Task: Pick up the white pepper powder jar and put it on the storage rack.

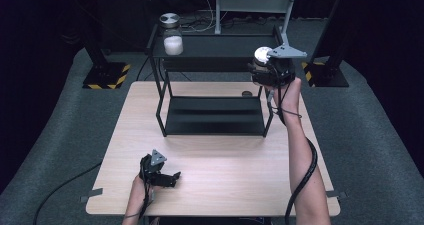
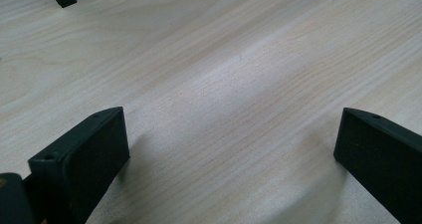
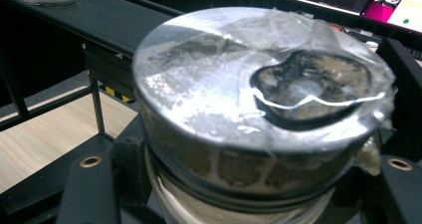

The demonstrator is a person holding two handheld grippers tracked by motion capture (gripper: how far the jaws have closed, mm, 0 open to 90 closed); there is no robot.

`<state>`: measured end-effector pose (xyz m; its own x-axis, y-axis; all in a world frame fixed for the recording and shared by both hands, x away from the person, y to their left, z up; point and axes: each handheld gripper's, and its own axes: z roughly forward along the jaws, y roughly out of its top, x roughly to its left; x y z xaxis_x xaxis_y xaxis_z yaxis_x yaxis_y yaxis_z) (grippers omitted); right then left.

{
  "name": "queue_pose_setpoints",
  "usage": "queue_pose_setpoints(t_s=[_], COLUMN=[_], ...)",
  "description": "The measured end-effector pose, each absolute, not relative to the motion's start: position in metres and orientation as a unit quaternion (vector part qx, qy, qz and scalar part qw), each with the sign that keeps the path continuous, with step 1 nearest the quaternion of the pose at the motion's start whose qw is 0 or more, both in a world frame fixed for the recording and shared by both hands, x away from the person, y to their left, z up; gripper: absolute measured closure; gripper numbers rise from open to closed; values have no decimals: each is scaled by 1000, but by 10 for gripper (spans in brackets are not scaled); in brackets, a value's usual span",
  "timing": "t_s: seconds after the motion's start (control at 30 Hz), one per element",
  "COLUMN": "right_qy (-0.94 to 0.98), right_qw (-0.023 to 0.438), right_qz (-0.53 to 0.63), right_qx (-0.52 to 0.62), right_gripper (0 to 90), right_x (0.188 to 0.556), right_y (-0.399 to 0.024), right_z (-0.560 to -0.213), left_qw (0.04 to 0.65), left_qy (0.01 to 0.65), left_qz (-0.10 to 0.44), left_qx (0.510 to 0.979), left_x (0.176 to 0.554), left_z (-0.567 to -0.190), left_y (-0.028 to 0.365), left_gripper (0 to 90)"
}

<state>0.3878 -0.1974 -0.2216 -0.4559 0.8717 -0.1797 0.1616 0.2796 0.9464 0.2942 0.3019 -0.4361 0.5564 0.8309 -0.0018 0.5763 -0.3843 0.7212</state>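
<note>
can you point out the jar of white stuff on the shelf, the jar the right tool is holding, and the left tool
white-filled jar (image 1: 173, 41), high view, on its glass body
held jar (image 3: 259, 99), right gripper view, on its metal lid
left tool (image 1: 176, 177), high view, between its open jaw tips

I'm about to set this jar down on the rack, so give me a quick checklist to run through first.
1. Right tool shut on the metal-lidded glass jar: ok.
2. Jar upright: ok.
3. Free room on the black metal rack's top shelf: ok.
4. Apart from the white-filled glass jar at the shelf's left end: ok.
5. Left tool open, low over the light wooden table: ok.
6. Jar's base clear of the shelf edge: cannot tell.
</note>
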Motion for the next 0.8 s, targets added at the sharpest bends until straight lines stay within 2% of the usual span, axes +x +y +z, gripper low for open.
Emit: queue_pose_setpoints(t_s=[0.8], right_qy=[699], right_qw=[377], right_qz=[489], right_qx=[360], right_gripper=[303], right_x=[388], right_y=[-194], right_z=[-197], left_qw=[346], left_qy=[434], left_qz=[184], left_qx=[811], left_x=[294], left_z=[-436], left_y=[302], left_gripper=[1])
